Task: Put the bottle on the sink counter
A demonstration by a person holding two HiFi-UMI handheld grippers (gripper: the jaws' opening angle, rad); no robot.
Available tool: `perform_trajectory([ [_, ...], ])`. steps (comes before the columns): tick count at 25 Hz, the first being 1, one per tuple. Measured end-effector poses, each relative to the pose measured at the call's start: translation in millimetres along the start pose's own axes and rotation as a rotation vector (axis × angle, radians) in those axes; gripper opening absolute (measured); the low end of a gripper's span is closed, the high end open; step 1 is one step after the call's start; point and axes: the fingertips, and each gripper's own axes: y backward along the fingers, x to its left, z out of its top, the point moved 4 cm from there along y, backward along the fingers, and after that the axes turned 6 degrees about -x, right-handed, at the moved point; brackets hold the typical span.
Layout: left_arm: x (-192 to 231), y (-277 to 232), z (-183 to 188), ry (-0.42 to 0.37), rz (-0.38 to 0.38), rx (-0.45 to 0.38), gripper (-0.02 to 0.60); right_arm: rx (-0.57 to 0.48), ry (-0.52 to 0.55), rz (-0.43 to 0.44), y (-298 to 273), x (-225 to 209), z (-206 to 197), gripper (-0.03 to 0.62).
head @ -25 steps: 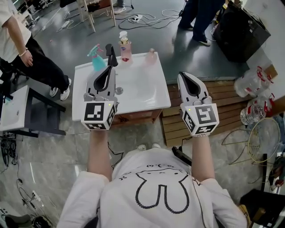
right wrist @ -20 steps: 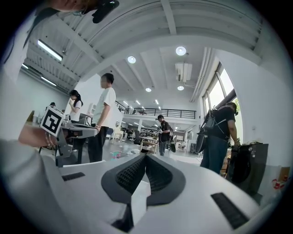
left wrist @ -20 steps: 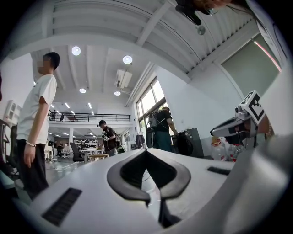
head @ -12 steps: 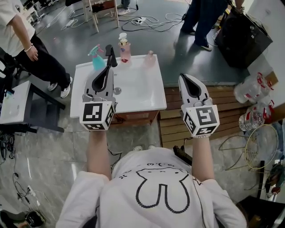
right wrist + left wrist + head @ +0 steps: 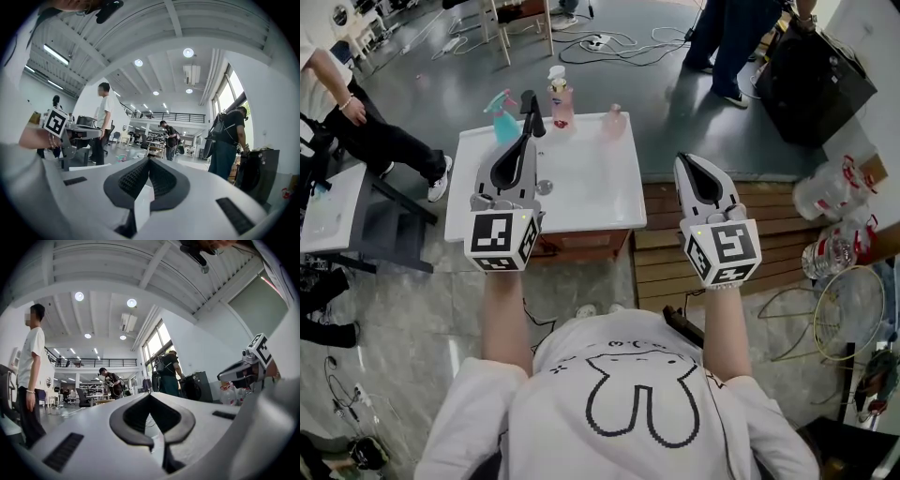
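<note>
The white sink counter (image 5: 605,208) stands ahead of me in the head view. At its back edge are a teal spray bottle (image 5: 501,119), a pink pump bottle (image 5: 561,99) and a small pale pink bottle (image 5: 615,120), with a black faucet (image 5: 531,114) between the first two. My left gripper (image 5: 525,142) hovers over the basin's left side, shut and empty, its tip just short of the faucet. My right gripper (image 5: 688,161) is held to the right of the counter, over wooden slats, shut and empty. Both gripper views look out level across the room and show no bottle.
A wooden slatted platform (image 5: 670,239) lies right of the counter, with large clear water bottles (image 5: 832,178) beyond it. A person (image 5: 366,127) stands at the left by a low table (image 5: 328,216). Another person (image 5: 727,37) and a black case (image 5: 816,75) are behind. Cables run across the floor.
Both grippers stay almost where they were, still shut. The person at the left has stepped further left, towards the frame edge.
</note>
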Motion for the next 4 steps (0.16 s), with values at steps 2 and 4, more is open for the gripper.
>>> perform_trajectory([
  [2,-3.3,0.9,2.1,-0.003,-0.001,0.002,0.009,0.0,-0.001,0.001,3.2,-1.7,0.9,0.028],
  [4,-6.4,1.8,4.3,-0.006,-0.003,0.004,0.009,-0.001,-0.001,0.003,6.1,-2.9,2.1,0.028],
])
